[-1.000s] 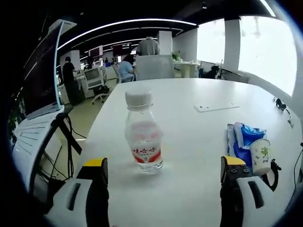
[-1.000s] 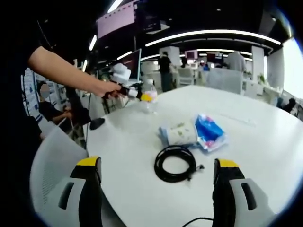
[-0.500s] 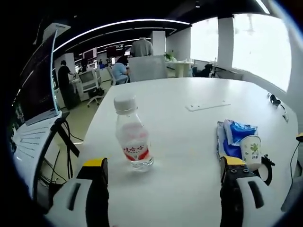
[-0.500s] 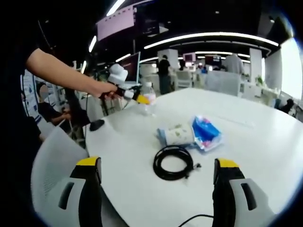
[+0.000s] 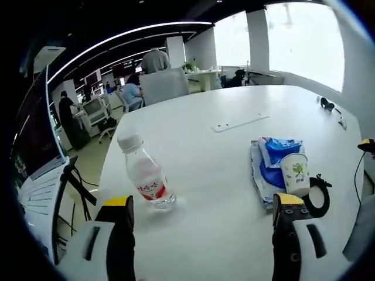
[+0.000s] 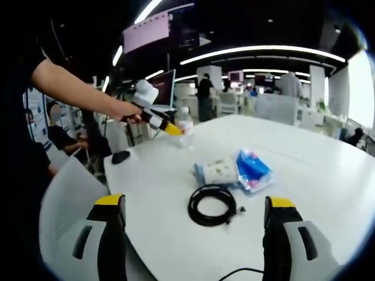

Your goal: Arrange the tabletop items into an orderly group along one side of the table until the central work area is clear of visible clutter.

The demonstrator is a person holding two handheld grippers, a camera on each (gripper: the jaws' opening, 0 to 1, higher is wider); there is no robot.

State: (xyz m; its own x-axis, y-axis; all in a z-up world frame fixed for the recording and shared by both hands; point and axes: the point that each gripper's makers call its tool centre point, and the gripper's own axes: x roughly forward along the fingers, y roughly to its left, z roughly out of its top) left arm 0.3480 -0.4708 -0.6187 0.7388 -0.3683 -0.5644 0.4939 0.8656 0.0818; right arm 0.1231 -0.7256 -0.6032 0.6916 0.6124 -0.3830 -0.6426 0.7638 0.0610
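The left gripper [image 5: 201, 222] hangs with jaws spread wide and empty, the water bottle [image 5: 145, 179] standing near the table [image 5: 205, 146] edge at about ten o'clock from it. The right gripper [image 6: 193, 225] is likewise wide and holding nothing; just past it at twelve o'clock lies a coiled black cable [image 6: 212, 205], then a paper cup [image 6: 218, 171] touching a blue packet [image 6: 252, 168]. The bottle looks placed; I'd guess the cluttered middle comes next, calling for a reach to the cable or cup.
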